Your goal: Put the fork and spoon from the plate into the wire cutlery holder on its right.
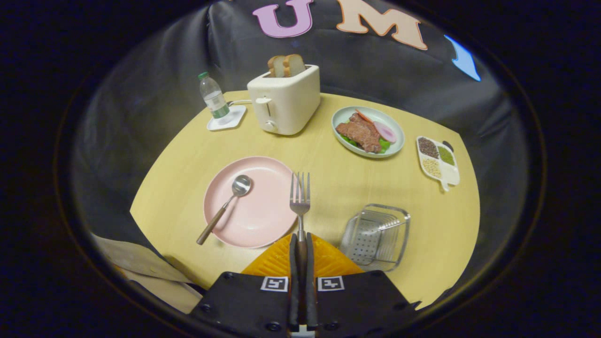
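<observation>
Between the gripper's (301,249) 2 fingers we see the brown handle of the silver metal fork (300,199), clamped from both sides, its tines pointing ahead and raised over the right rim of the round pink plate (263,220). On that plate lies the silver spoon with a brown handle (225,206), bowl toward the middle, handle running back over the near-left rim. Just right of the fingers, on the round pale wooden table (188,150), stands the wire cutlery holder with a perforated metal floor (375,234), its open top tipped toward us.

We judge the step in hand to be carrying the fork over to the holder. To do it well, we would keep the grip firm, swing right until the tines are above the holder's opening, clear its near wire rim, and lower before letting go, so the fork does not bounce off the rim.

Counted: 1 fork, 1 spoon, 1 pink plate, 1 holder. Beyond them we count 1 cream toaster (284,101) with 2 slices of bread (286,65), 1 clear plastic bottle (213,97) on a white coaster (227,118), 1 pale green plate of meat and vegetables (368,131), and 1 white divided dish of seeds (437,160).
</observation>
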